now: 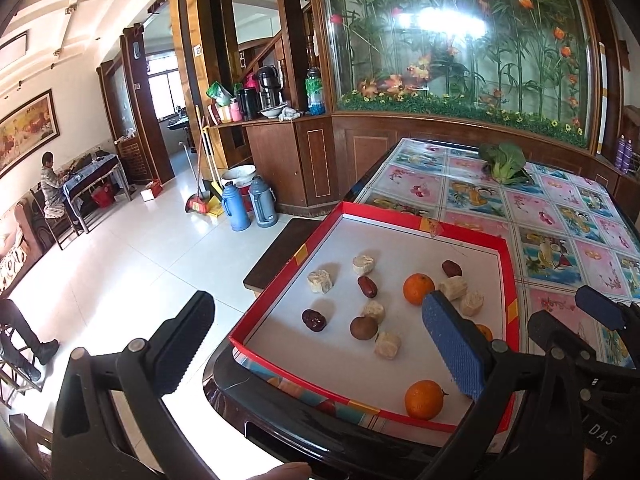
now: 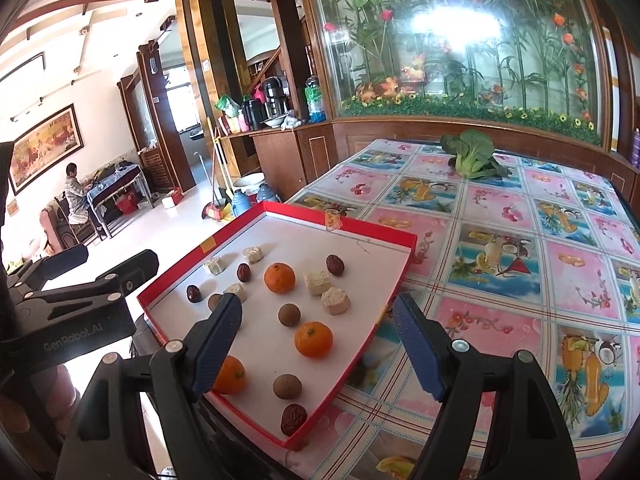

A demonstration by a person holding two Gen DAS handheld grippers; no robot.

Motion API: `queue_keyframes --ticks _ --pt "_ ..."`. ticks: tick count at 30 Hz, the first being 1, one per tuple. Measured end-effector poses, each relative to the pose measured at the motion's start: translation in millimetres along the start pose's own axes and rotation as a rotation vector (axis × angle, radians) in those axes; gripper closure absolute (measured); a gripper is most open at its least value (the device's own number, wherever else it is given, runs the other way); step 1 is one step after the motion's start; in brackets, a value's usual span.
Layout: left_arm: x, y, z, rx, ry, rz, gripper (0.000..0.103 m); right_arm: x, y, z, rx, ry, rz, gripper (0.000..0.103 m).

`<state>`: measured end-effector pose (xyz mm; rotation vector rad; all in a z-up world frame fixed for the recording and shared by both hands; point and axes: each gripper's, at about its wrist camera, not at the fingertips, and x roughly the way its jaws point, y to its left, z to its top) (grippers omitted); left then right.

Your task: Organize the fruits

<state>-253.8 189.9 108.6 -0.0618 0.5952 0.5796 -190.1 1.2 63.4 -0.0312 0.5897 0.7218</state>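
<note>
Operator: Tiled floor, wood cabinets and a glass flower panel (image 2: 460,40) form the background. State the work surface.

Inspector: Table (image 2: 520,240) with a fruit-print cloth. A red tray (image 2: 372,232) with a white floor sits at its near left corner. A leafy green (image 2: 472,156) lies at the far end, well apart from the tray.

Operator: List tray contents.

Inspector: Three oranges: one mid-tray (image 2: 279,277), one nearer (image 2: 313,339), one at the near left wall (image 2: 230,376), partly behind a finger. Dark red dates: one at the near corner (image 2: 293,419), one right of the mid orange (image 2: 335,265), two farther left (image 2: 243,272). Round brown fruits: two in the near half (image 2: 289,314), one partly hidden behind the finger. Pale blocks (image 2: 335,301) lie scattered among them. All items rest loose on the tray floor.

Operator: Right gripper (image 2: 320,344) status?

Inspector: Jaws stand wide apart. Nothing is between the pads; the nearer orange shows in the gap but lies below on the tray, untouched.

Operator: Left gripper (image 1: 320,344) status?

Inspector: Jaws also spread apart, with no item gripped. One finger (image 1: 184,344) hangs over the floor outside the tray; the blue-padded finger (image 1: 452,348) is above the tray, beside the orange at the near wall (image 1: 424,399).

Operator: Other persons?

Inspector: One seated at a far table (image 2: 74,196) by the left wall.
</note>
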Motion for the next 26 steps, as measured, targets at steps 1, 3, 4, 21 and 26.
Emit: queue_keyframes --ticks 1,3,4,21,26 --pt "0.8 0.0 -0.2 0.001 0.003 -0.004 0.0 0.2 0.6 -0.5 0.0 0.003 0.0 0.025" --pt "1.7 -0.7 -0.7 0.001 0.007 -0.009 0.0 1.0 1.3 -1.3 0.0 0.007 0.002 0.025" --pt "2.0 -1.1 -0.8 0.002 0.008 -0.01 0.0 1.3 1.4 -1.6 -0.002 0.01 0.003 0.025" --pt "4.0 -0.8 -3.1 -0.003 0.027 -0.045 0.0 4.3 5.6 -4.1 -0.015 0.022 0.009 0.025" --pt "-0.8 -5.7 -1.6 0.004 0.002 -0.071 0.0 3.9 4.8 -4.3 -0.008 0.01 0.001 0.025"
